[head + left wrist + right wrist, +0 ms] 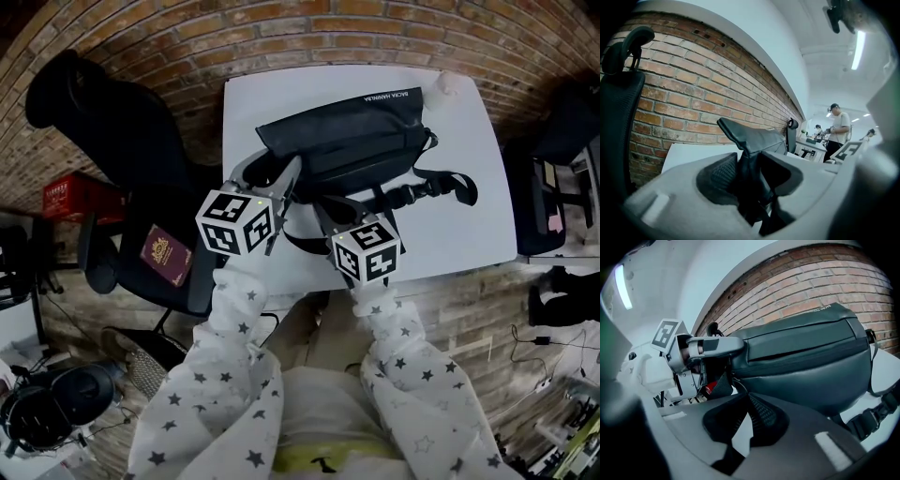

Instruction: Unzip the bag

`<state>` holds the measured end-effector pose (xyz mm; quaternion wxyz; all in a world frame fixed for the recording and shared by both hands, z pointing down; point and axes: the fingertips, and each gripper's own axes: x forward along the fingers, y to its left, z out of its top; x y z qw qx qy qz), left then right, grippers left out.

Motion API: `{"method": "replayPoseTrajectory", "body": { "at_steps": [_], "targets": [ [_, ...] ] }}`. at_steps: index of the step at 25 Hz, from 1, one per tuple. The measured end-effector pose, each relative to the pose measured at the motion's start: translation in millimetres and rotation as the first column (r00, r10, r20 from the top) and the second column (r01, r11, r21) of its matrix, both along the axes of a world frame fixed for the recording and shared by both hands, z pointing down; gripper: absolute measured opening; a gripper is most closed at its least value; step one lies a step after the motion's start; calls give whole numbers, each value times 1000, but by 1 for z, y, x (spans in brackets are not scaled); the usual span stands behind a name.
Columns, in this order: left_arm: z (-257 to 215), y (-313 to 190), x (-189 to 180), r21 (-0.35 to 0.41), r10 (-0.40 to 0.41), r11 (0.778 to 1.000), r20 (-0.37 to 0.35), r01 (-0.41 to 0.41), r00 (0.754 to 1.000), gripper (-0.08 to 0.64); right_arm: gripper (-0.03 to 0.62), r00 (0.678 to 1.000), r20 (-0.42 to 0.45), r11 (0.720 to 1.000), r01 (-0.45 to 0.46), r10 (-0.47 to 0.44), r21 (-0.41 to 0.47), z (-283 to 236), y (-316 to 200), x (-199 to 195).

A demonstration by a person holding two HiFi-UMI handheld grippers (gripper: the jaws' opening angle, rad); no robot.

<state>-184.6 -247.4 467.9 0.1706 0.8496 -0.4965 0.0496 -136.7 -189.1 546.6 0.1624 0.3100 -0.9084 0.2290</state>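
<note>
A black bag [347, 141] lies on the white table [469, 225], its strap [441, 187] trailing to the right. My left gripper [270, 173] is at the bag's left end. In the left gripper view its jaws [749, 168] pinch the bag's [750, 136] upturned end fabric. My right gripper [349, 202] sits at the bag's near side. In the right gripper view its jaws [746, 401] are closed, and a thin zipper pull cord [737, 386] runs from the bag [801, 362] into their tips. The left gripper [712, 345] shows there too, clamped on the bag's end.
A black office chair [122, 141] stands left of the table, a dark red booklet [167, 253] on its seat. A brick wall [375, 28] runs behind the table. A small white object [448, 84] sits at the table's far right corner. A person [839, 126] stands far off.
</note>
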Motion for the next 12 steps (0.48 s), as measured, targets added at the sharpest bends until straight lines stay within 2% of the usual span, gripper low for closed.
{"method": "replayPoseTrajectory", "body": {
  "at_steps": [12],
  "targets": [
    [1, 1, 2, 9, 13, 1000, 8, -13, 1000, 147, 15, 998, -42, 999, 36, -35, 25, -10, -2, 12]
  ]
}}
